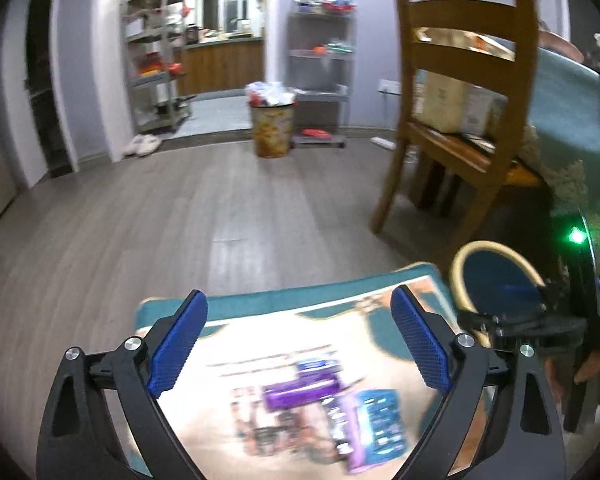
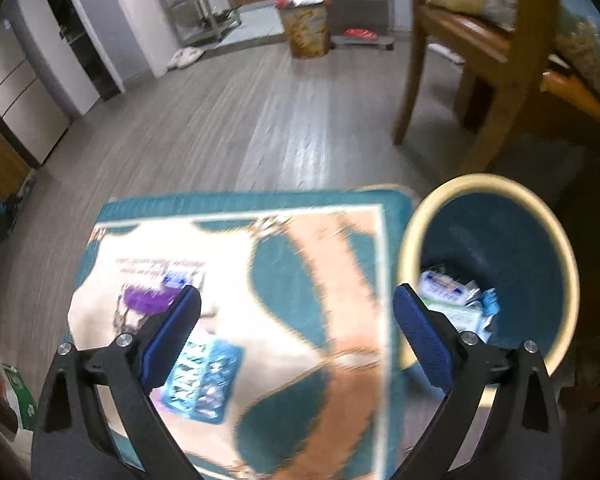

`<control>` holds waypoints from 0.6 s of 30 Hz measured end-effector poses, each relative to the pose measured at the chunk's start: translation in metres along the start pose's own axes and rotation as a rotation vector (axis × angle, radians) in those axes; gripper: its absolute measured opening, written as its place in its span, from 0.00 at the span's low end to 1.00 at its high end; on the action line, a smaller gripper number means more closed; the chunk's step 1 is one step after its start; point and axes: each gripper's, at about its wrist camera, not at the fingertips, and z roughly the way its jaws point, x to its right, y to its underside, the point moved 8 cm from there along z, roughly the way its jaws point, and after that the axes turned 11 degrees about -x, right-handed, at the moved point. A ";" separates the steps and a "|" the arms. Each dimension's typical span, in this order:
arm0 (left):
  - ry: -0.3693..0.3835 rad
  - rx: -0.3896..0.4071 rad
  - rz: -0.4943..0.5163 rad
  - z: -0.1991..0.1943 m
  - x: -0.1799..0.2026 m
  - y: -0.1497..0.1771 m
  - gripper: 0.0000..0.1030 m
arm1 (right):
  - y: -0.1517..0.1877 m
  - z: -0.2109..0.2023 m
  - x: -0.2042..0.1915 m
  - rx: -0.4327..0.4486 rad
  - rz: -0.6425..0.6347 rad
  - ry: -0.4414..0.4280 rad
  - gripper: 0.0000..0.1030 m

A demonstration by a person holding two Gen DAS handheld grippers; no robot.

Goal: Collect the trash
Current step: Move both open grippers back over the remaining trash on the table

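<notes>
A teal and cream rug (image 1: 260, 304) lies on the wood floor, and the trash on it is blurred. I make out a purple wrapper (image 1: 300, 394) and a blue packet (image 1: 380, 428). My left gripper (image 1: 300, 336) hangs open above them, holding nothing. In the right wrist view the same purple wrapper (image 2: 144, 300) and blue packet (image 2: 204, 380) lie below the left finger. My right gripper (image 2: 296, 320) is open and empty over the rug. Just right of it stands a dark blue bin with a cream rim (image 2: 488, 180), holding white and blue wrappers (image 2: 448, 292).
A wooden chair (image 1: 460, 80) and a table with a teal cloth (image 1: 572, 100) stand to the right, behind the bin's rim (image 1: 458, 276). A full patterned bin (image 1: 272, 124) and metal shelves (image 1: 156, 60) stand by the far wall. A green and white carton (image 2: 20, 392) lies at the rug's left.
</notes>
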 end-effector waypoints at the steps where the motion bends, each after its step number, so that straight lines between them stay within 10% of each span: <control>1: -0.010 -0.014 -0.009 0.001 -0.010 0.005 0.90 | 0.005 0.006 -0.008 -0.012 -0.011 -0.003 0.92; 18: -0.023 -0.159 -0.073 0.024 -0.059 0.060 0.90 | 0.073 0.080 -0.083 -0.182 -0.195 0.059 0.89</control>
